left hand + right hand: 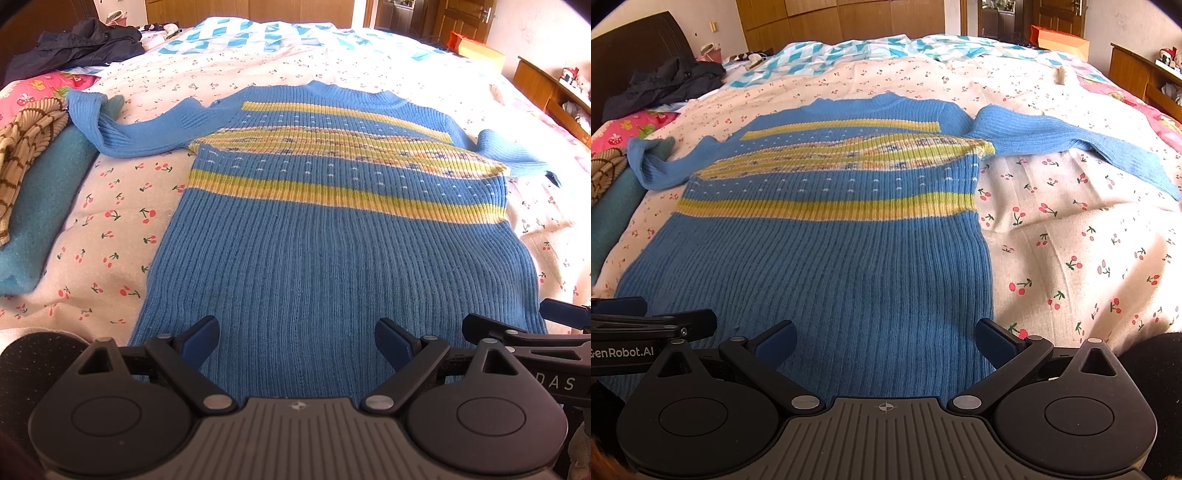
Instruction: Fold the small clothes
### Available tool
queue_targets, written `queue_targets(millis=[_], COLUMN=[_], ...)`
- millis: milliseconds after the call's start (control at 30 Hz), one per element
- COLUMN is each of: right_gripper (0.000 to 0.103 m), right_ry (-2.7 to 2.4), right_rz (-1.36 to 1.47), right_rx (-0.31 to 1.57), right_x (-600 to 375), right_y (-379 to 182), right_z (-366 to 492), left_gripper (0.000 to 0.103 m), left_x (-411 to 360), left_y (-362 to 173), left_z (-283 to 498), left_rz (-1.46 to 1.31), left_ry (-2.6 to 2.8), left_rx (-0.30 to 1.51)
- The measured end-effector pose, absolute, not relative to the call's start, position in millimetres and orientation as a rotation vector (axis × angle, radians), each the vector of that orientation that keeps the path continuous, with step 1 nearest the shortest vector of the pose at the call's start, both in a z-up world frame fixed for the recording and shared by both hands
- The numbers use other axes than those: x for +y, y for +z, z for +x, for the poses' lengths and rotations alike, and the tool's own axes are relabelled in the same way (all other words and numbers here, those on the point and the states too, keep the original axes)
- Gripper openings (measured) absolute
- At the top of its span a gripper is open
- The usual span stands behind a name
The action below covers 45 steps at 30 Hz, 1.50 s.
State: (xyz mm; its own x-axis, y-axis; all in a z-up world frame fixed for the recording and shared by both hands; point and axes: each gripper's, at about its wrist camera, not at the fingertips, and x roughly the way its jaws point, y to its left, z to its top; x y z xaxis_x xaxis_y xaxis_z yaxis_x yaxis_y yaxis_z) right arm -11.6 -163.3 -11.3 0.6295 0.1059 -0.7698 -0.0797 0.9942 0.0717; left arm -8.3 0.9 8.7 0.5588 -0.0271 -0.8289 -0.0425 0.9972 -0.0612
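Observation:
A small blue knit sweater (325,251) with yellow-green stripes lies flat on the bed, neck away from me, both sleeves spread outwards. My left gripper (297,341) hovers open over the hem, left of its middle. In the right wrist view the same sweater (820,258) fills the middle, and my right gripper (886,341) stands open over the hem near its right edge. The right gripper's fingers (517,332) show at the right edge of the left wrist view. The left gripper's fingers (657,321) show at the left edge of the right wrist view. Neither holds anything.
The bed is covered by a cherry-print sheet (1071,258). A teal folded garment (40,206) and a striped beige knit (26,147) lie at the left. A dark jacket (81,44) sits at the far left. Wooden furniture (546,88) stands at the right.

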Motion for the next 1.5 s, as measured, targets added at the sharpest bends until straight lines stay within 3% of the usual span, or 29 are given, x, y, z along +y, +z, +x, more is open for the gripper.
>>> queue_targets(millis=[900,1500], right_gripper=[0.102,0.099], right_ry=[0.129,0.021], right_rz=[0.105,0.241], right_rx=[0.846,0.698], right_x=[-175,-230], right_y=[-6,27], right_z=[-13,-5], left_gripper=[0.095,0.095], left_x=[-9,-63], left_y=[24,66], left_z=[-7,32], left_rz=[-0.012,0.07], left_ry=[0.01,-0.136], left_rx=[0.907,0.771])
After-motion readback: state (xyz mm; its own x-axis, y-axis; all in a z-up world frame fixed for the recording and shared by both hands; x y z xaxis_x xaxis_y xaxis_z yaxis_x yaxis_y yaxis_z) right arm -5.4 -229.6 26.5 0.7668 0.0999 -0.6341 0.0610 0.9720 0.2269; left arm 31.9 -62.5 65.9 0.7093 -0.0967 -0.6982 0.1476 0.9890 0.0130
